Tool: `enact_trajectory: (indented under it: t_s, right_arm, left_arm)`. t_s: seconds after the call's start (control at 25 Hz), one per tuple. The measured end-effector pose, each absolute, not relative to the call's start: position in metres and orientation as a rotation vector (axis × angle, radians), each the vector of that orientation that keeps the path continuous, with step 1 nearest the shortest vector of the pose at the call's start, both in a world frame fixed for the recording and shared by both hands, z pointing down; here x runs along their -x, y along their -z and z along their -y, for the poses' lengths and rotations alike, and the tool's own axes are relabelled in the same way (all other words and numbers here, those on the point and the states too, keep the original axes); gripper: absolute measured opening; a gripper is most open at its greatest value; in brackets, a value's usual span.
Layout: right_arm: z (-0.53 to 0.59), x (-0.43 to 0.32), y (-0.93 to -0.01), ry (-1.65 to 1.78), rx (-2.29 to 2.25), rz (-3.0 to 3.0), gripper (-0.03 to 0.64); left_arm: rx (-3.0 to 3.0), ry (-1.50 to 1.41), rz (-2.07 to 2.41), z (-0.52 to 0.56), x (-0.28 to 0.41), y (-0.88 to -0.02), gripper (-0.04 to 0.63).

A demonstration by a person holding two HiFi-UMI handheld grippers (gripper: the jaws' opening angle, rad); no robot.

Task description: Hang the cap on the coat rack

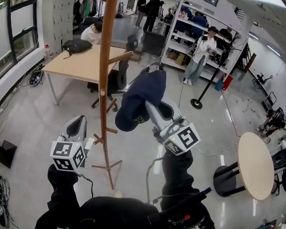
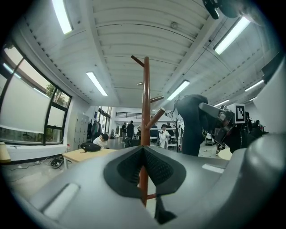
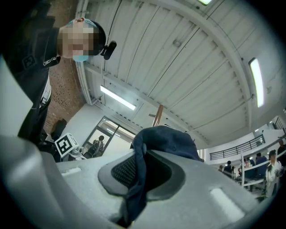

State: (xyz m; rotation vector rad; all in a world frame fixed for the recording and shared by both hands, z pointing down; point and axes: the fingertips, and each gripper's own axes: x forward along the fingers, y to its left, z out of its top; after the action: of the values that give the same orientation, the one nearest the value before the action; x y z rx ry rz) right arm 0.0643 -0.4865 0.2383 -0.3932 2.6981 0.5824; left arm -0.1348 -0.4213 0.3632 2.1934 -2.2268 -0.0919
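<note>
head view: is aimed steeply down at floor point(image 1: 37, 118) from above | left gripper view: is held level, rack point(image 2: 145, 112) faced from near | right gripper view: is tipped up at ceiling point(image 3: 187, 67), cap point(image 3: 165, 138) close before lens | shared: rack and cap are seen in all three

Cap point(image 1: 137, 104): navy blue w/ a small pale mark. Coat rack point(image 1: 106, 65): reddish-brown wood, plain. Left gripper point(image 2: 144, 165) & right gripper point(image 3: 138, 172): light grey shells, blk textured pads point(image 2: 127, 167); marker cubes point(image 1: 68, 156) wht w/ blk square patterns. Sleeves point(image 1: 178, 175): blk. Desk point(image 1: 79, 64) behind rack: pale wood top, grey legs; bag point(image 1: 77, 45) on it blk. Round table point(image 1: 256, 165) well to rack's right: beige top, blk base. Floor point(image 1: 47, 122) around rack: glossy light grey.
</note>
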Motion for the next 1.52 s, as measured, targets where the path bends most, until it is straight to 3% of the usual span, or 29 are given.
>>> enact_trajectory:
  t_s: [0.72, 1.52]
  right_arm:
    - [0.484, -0.022, -0.173, -0.652, 0.206, -2.629, 0.04]
    - [0.52, -0.001, -0.227, -0.441, 0.149, -2.74, 0.04]
  left_arm:
    - [-2.074, 0.075, 2.261, 0.414, 0.158, -0.382, 0.002]
    - [-2.023, 0.044, 2.258, 0.418, 0.176, -0.401, 0.002]
